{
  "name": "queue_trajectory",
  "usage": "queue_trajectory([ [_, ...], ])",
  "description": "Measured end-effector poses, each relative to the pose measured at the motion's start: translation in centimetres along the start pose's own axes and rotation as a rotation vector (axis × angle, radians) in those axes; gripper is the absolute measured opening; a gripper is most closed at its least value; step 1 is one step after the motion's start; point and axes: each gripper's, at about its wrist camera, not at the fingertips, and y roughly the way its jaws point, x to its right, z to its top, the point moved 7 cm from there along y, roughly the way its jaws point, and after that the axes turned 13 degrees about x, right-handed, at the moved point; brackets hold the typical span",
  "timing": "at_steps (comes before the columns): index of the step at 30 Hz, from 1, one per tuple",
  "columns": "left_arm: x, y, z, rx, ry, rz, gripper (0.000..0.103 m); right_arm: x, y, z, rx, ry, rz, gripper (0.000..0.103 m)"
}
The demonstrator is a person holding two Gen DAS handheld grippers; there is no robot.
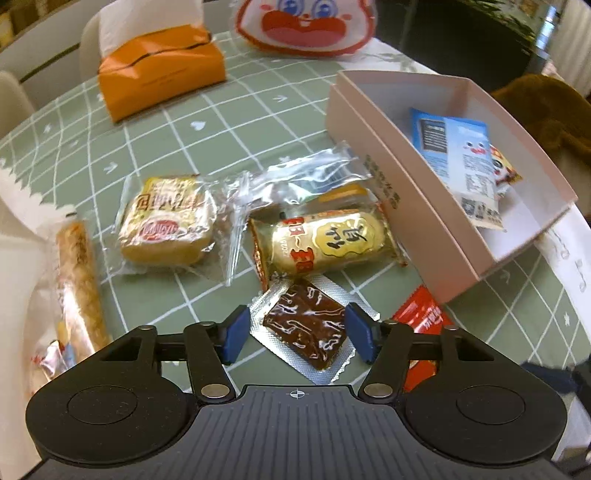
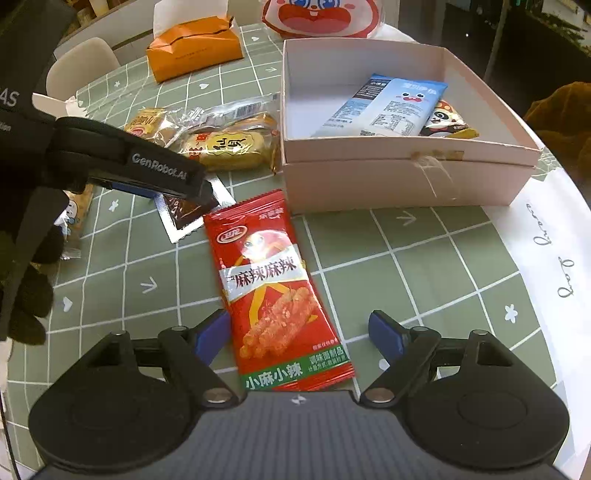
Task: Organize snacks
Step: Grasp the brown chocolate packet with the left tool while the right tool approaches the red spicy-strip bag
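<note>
My left gripper (image 1: pixel 297 334) is open, its blue fingers on either side of a brown snack in a silver wrapper (image 1: pixel 308 328) lying on the green checked tablecloth; that snack also shows in the right wrist view (image 2: pixel 181 214). My right gripper (image 2: pixel 299 338) is open, low over a red spicy snack packet (image 2: pixel 273 291), whose corner shows in the left wrist view (image 1: pixel 421 314). A pink box (image 2: pixel 402 177) holds a blue-white packet (image 2: pixel 388 107) and a panda packet (image 2: pixel 448 123). A gold rice cracker pack (image 1: pixel 325 240) and a yellow cake pack (image 1: pixel 168 221) lie beside it.
An orange tissue pack (image 1: pixel 162 70) and a white bag with a red cartoon face (image 1: pixel 306 26) stand at the back. A long biscuit pack (image 1: pixel 77 280) lies at the left. A clear-wrapped cake (image 1: pixel 314 181) sits behind the cracker. The table's edge curves at the right (image 2: pixel 546 236).
</note>
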Motion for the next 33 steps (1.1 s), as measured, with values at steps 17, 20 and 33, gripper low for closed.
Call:
queue_trajectory([
  [17, -0.8, -1.9, -2.2, -0.020, -0.079, 0.016, 0.061, 0.0, 0.1, -1.1, 0.067, -0.074, -0.028, 0.101],
  [20, -0.6, -1.5, -1.9, -0.011, -0.088, 0.023, 0.059, 0.0, 0.3, -1.1, 0.070, -0.077, -0.028, 0.103],
  [33, -0.6, -2.9, -3.0, 0.005, -0.086, -0.036, 0.036, -0.2, 0.8, -0.4, -0.015, -0.102, -0.001, 0.102],
])
